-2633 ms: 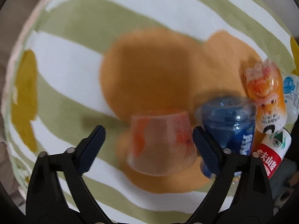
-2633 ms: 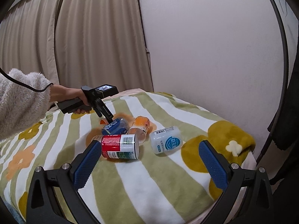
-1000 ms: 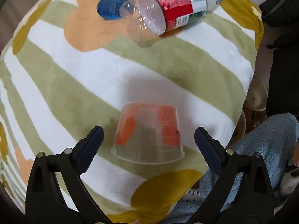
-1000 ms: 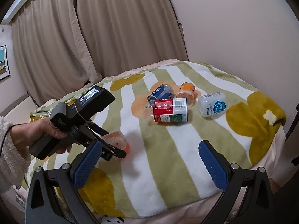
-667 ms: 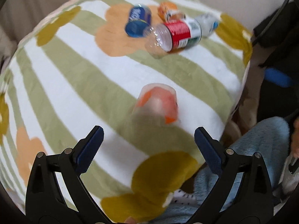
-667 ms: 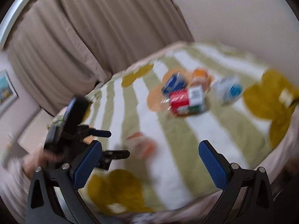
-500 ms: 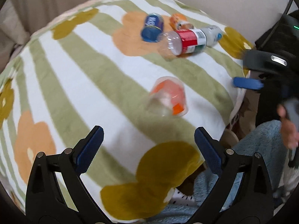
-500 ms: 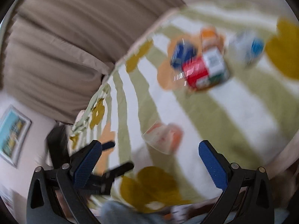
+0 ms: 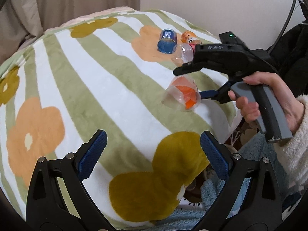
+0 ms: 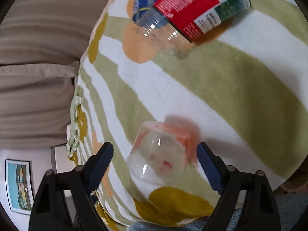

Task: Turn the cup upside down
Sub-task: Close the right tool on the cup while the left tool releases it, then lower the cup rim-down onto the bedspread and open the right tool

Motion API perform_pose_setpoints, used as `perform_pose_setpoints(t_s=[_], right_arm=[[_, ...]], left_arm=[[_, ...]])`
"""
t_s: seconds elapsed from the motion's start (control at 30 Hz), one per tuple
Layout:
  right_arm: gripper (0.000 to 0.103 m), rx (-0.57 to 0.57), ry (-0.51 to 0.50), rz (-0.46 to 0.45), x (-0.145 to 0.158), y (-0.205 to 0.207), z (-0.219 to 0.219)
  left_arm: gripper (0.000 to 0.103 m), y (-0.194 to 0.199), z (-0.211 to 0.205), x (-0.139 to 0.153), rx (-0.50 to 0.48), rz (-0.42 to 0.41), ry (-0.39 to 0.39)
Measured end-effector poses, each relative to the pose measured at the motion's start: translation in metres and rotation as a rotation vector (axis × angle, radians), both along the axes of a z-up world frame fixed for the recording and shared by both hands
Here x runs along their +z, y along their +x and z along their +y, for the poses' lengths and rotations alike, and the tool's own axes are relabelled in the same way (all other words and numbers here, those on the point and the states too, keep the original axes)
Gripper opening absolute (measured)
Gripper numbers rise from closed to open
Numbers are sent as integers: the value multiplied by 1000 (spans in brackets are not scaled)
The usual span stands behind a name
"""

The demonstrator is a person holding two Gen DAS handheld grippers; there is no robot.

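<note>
The clear cup (image 9: 182, 94) with orange print is seen mouth-down on a white stripe of the green-striped blanket (image 9: 100, 88), near its right edge, somewhat tilted. The right gripper (image 10: 154, 159) is spread wide, its blue-padded fingers (image 10: 207, 165) placed either side of the cup; contact cannot be told, the view being blurred. The left gripper (image 9: 152, 154) is held well back over the near edge, also spread wide, nothing between its pads. Farther off, a red-labelled bottle (image 10: 192, 13), a blue can (image 9: 167, 40) and a small orange bottle (image 9: 189, 36) are found lying together on their sides.
</note>
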State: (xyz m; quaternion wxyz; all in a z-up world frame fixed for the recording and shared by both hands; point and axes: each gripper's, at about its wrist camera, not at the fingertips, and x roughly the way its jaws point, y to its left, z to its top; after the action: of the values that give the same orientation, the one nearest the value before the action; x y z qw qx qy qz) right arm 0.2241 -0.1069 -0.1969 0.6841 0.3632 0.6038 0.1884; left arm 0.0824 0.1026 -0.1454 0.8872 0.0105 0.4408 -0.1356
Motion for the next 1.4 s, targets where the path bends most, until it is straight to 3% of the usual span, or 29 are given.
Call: perform_pose_setpoints(t_s=[0.13, 0.3, 0.37, 0.5, 0.63, 0.7, 0.77, 0.87, 1.0, 1.4], right_arm=[[63, 8, -37, 13, -9, 3, 6], [62, 36, -46, -50, 4, -1, 6], [62, 71, -49, -175, 27, -9, 8], [62, 204, -259, -645, 77, -43, 22], [62, 290, -428, -962, 62, -70, 42], [62, 337, -568, -1072, 43, -77, 56], [62, 372, -628, -1136, 30, -82, 67], [62, 406, -700, -1196, 13, -90, 77], [62, 446, -753, -1185, -9, -91, 81], [62, 469, -725, -1092, -10, -107, 65]], left_arm=[[97, -2, 11, -2, 7, -2, -31], [97, -3, 19, -3, 31, -12, -68], [97, -5, 22, 1, 49, -34, -81], [97, -8, 26, 6, 81, -76, -101], [97, -7, 26, 3, 97, -83, -100], [97, -3, 25, -2, 104, -72, -82], [97, -2, 24, -6, 109, -65, -66], [97, 0, 24, -12, 118, -56, -71], [97, 2, 23, -16, 125, -49, -85], [97, -5, 13, -13, 138, -79, -53]])
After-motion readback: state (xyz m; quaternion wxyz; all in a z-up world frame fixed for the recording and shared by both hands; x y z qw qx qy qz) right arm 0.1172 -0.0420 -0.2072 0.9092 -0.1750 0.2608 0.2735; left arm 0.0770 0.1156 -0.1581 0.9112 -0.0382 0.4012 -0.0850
